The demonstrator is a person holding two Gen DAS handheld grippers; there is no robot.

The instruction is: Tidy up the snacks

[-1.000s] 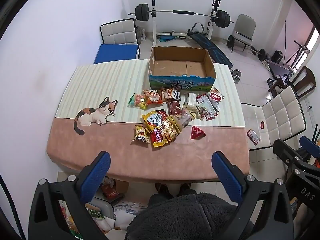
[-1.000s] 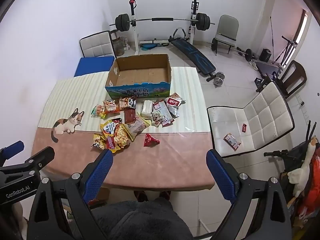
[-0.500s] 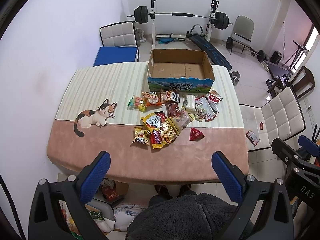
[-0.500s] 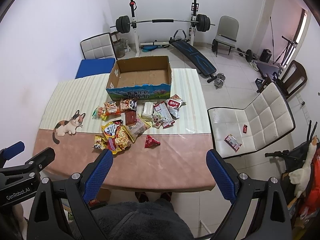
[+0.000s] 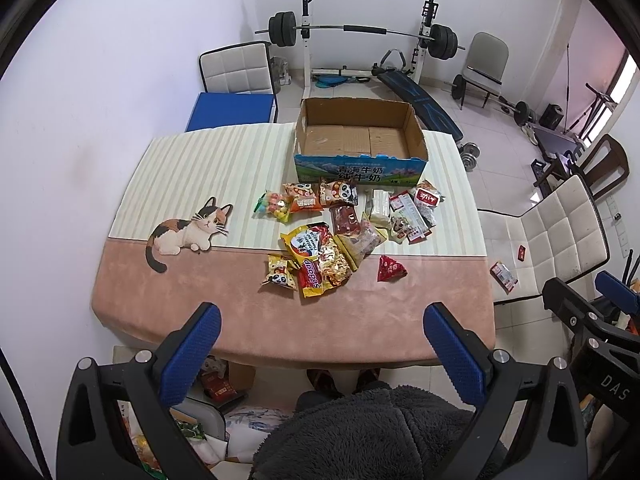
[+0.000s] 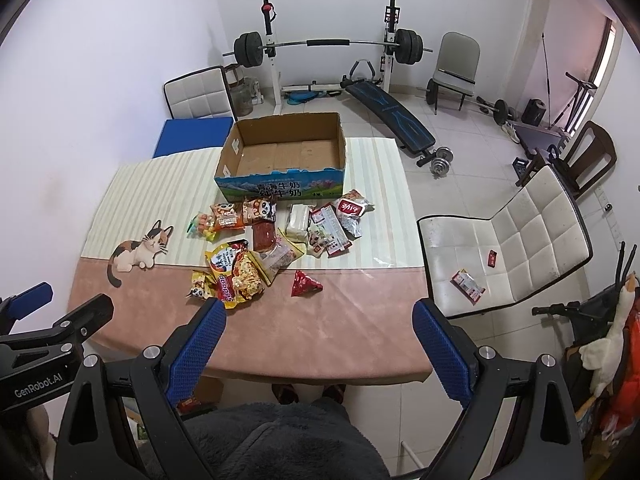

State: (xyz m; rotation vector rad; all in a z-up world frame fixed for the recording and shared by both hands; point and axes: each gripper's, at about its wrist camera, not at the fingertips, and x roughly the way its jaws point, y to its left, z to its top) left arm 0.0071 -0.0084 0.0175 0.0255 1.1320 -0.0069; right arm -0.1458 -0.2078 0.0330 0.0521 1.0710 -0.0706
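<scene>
Partly overlapped snack packets (image 5: 344,224) before cardboard box (image 5: 360,168), labels illegible.

The box (image 5: 360,148) is raw brown cardboard inside, printed glossy outside. The snack packets (image 5: 320,252) are shiny crinkled foil and plastic. A matt cloth (image 6: 320,328) covers the bench. Textured blue rubber faces the fingers (image 6: 200,344); their frames are matt black plastic.
</scene>
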